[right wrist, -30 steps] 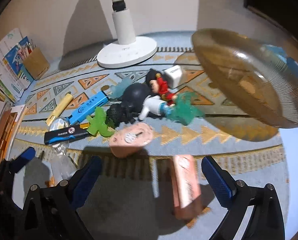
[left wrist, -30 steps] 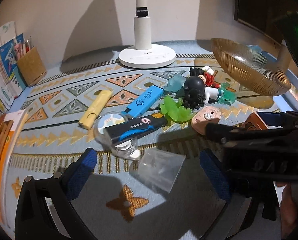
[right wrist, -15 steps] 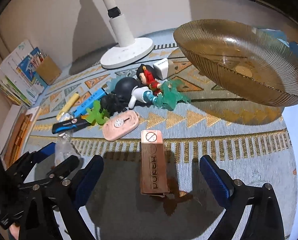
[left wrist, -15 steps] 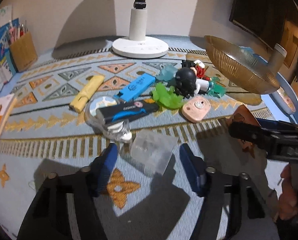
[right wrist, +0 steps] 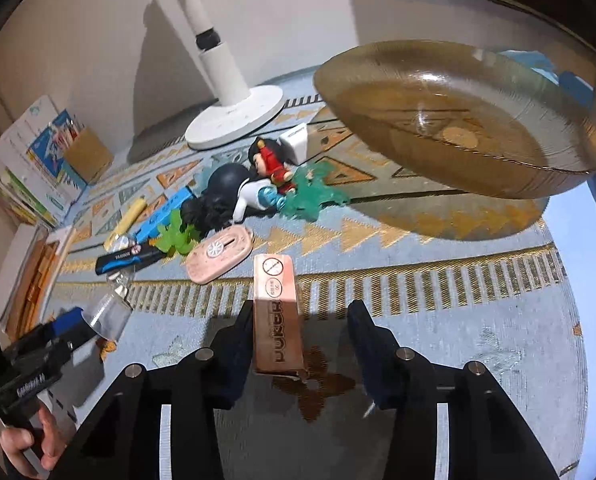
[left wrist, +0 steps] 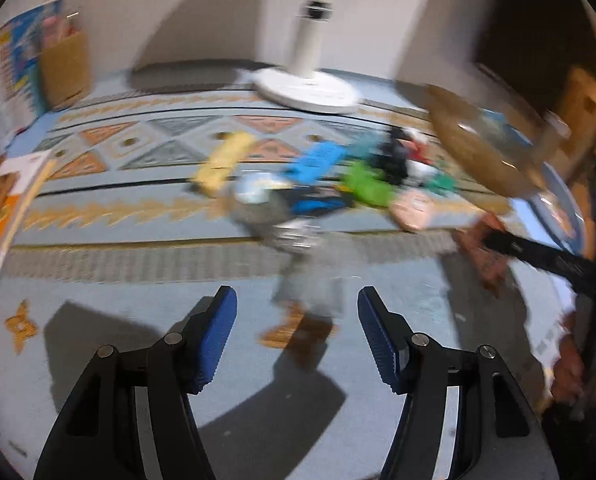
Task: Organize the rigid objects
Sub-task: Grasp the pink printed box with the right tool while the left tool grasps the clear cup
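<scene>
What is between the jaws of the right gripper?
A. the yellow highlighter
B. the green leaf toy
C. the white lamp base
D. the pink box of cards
D. In the right wrist view the pink box of cards lies on the rug between the jaws of the right gripper, which are closing around it; its left jaw is at the box's edge and a gap shows on the right side.

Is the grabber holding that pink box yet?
Not yet. The right gripper is closing around the pink box, near its lower end; only one finger touches it, with a gap beside the other.
</scene>
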{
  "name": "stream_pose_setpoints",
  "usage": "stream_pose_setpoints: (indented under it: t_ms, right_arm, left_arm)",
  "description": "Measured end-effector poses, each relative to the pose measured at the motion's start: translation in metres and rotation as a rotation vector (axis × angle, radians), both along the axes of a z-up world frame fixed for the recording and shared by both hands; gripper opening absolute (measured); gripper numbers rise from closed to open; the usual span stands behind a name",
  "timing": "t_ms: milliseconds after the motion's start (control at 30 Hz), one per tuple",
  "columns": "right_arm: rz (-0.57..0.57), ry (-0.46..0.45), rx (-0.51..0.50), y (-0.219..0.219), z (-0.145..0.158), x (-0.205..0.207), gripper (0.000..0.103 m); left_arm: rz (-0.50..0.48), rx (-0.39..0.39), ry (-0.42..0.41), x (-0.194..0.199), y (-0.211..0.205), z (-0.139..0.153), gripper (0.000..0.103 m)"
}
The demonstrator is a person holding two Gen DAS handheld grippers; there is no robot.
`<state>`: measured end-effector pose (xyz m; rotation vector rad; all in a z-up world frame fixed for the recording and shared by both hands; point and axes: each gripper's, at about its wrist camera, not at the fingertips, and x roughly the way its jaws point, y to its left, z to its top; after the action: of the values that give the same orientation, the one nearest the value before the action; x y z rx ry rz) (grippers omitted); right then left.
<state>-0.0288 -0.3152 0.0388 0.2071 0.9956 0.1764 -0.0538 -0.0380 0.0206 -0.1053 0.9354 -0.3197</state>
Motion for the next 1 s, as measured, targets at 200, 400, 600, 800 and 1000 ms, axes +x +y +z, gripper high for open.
stream_pose_setpoints:
  t_ms: [200,400,600,800,1000]
  right_arm:
    - [-0.076,0.002,0.027,-0.024,0.001,0.001,0.045]
    - [-0.057,0.026,0.096,-0.038,-0.001,0.0,0.047]
    - [0.052,0.005,0.027,-0.016,-0.001,-0.012,0.088]
    - [0.064,-0.011,-0.213,0.015,-0.007,-0.01,0.059]
    - [0.11,-0.033,-0.245,0.029,-0.005,-0.013,0.04]
  left_arm:
    - [-0.09,-0.008,0.022,-0.001,-0.022,-0.004,0.062]
    - [-0.101,-0.027,0.039,0.012,-0.038,-0.008,0.062]
    - [-0.072,-0.003,0.022,0.014,-0.051,-0.01,0.066]
    - [-0.04,-0.007,0.006,0.015,-0.05,-0.01,0.046]
    - [-0.026,-0.1,-0.002,0.007,-0.035,-0.008,0.039]
